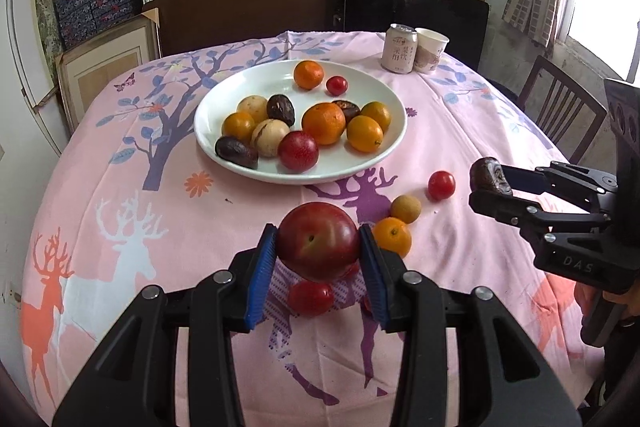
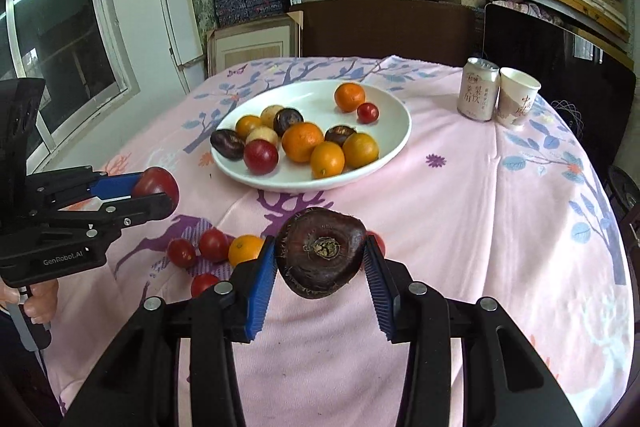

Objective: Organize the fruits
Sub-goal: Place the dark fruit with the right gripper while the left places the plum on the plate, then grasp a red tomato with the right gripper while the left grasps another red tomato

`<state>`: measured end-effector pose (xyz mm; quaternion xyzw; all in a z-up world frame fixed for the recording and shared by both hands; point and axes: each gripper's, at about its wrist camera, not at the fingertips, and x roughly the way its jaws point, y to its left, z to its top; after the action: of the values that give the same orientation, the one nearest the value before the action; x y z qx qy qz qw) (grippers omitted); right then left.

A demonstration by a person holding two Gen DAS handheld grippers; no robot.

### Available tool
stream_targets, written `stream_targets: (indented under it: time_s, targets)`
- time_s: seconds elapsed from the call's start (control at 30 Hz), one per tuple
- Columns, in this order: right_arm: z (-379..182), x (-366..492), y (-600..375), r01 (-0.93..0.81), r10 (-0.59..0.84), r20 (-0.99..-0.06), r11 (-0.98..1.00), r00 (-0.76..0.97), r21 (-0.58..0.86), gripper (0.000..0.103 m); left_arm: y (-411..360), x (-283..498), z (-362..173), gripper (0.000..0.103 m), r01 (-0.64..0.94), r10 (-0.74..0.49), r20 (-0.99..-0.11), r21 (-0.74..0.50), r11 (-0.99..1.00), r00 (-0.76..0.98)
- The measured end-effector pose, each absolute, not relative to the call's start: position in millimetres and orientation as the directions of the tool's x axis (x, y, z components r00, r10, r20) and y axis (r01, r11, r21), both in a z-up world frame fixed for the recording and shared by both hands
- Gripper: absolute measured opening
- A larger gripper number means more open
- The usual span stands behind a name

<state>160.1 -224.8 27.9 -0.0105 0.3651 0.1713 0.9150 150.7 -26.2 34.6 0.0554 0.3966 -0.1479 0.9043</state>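
My left gripper [image 1: 318,239] is shut on a large red plum [image 1: 318,247], held just above the pink tablecloth in front of the white plate [image 1: 256,79]. The plate holds several oranges, dark chestnuts, pale longans and red fruits. My right gripper [image 2: 320,251] is shut on a dark brown water chestnut [image 2: 320,253], lifted off the cloth; the left wrist view shows it at the right [image 1: 490,175]. Loose on the cloth lie a cherry tomato [image 1: 441,185], a longan [image 1: 405,209], a small orange [image 1: 392,237] and another tomato [image 1: 310,298] under the plum.
A drink can [image 1: 398,48] and a paper cup [image 1: 430,49] stand at the table's far right edge. A wooden chair [image 1: 560,107] is beside the table on the right. Shelves of boxes line the wall behind.
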Motion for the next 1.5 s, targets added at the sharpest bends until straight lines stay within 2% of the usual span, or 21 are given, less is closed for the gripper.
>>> stream_targets:
  time_s: [0.37,0.8,1.03,1.17,1.23,1.27,1.3,1.43,1.5]
  targets:
    - [59,204,-215,-0.361,0.356,-0.612,0.925,0.707,0.121,0.044,-42,183,67,0.040,0.299,-0.199,-0.698,0.024,0.954,0.688]
    - [34,280,-188,-0.351,0.363,-0.659,0.923,0.659,0.157,0.044,-44,255,48,0.040,0.196,-0.144,-0.732,-0.014,0.980,0.666]
    - [19,303,-191,-0.316,0.375,-0.673,0.924,0.637,0.216,0.044,-41,283,38,0.040,0.144,-0.117,-0.748,-0.029,0.989,0.653]
    - [14,313,-199,-0.287,0.441,-0.655,0.897,0.613,0.335,0.049,-37,293,32,0.041,0.108,-0.130,-0.752,-0.078,0.991,0.646]
    - [14,313,-206,-0.269,0.458,-0.646,0.887,0.611,0.375,0.052,-33,294,33,0.056,0.067,-0.108,-0.743,-0.085,0.994,0.660]
    - [14,311,-207,-0.267,0.455,-0.647,0.889,0.612,0.372,0.052,-30,293,34,0.070,0.044,-0.091,-0.734,-0.083,0.996,0.673]
    - [14,309,-208,-0.268,0.449,-0.650,0.892,0.613,0.364,0.052,-27,291,36,0.076,0.031,-0.085,-0.725,-0.088,0.996,0.683]
    - [18,296,-215,-0.267,0.448,-0.648,0.893,0.616,0.363,0.056,-22,285,41,0.076,0.036,-0.103,-0.723,-0.107,0.994,0.683]
    - [21,287,-219,-0.267,0.441,-0.644,0.896,0.625,0.355,0.058,-20,279,42,0.080,0.036,-0.106,-0.724,-0.112,0.993,0.682]
